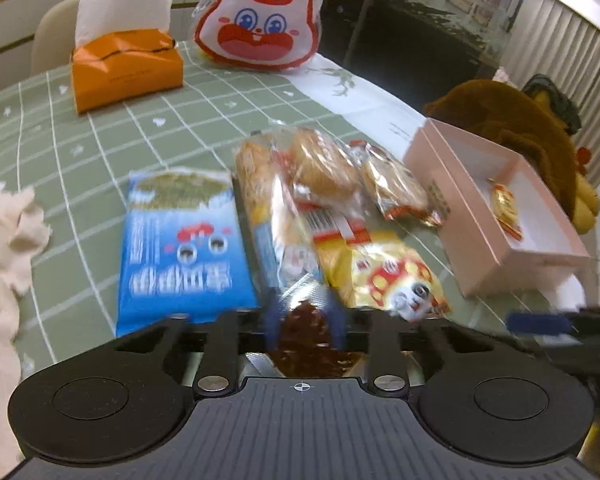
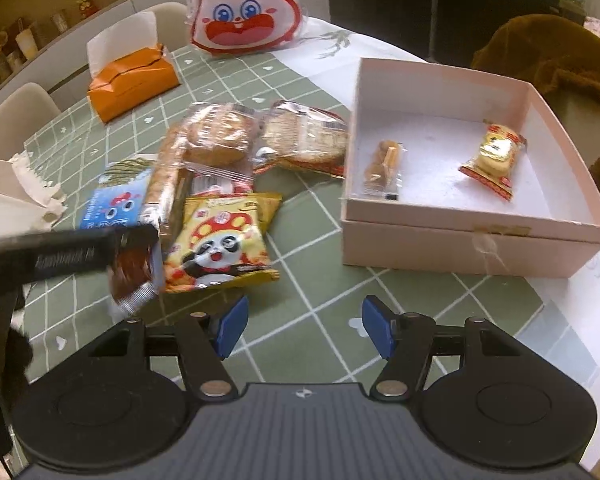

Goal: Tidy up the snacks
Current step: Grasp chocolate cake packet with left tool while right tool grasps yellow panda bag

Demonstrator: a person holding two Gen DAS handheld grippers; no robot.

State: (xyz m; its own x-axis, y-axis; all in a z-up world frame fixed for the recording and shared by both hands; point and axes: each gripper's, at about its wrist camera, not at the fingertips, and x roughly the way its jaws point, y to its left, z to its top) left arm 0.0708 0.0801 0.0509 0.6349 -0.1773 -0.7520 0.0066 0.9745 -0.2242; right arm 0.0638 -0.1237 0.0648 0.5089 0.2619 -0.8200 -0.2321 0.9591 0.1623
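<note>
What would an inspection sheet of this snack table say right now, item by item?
Surface: green checked tablecloth on a table.
Job's things: pink box holds two small wrapped snacks; a yellow panda packet, blue packet and clear-wrapped pastries lie beside it.
Clutter: orange tissue pack, rabbit-face bag, brown plush toy, crumpled paper.
Grippers: left gripper shut on a dark brown snack pouch; right gripper open, nothing in it.
Cables: nothing seen.
Surroundings: chairs and a shelf of jars behind.
</note>
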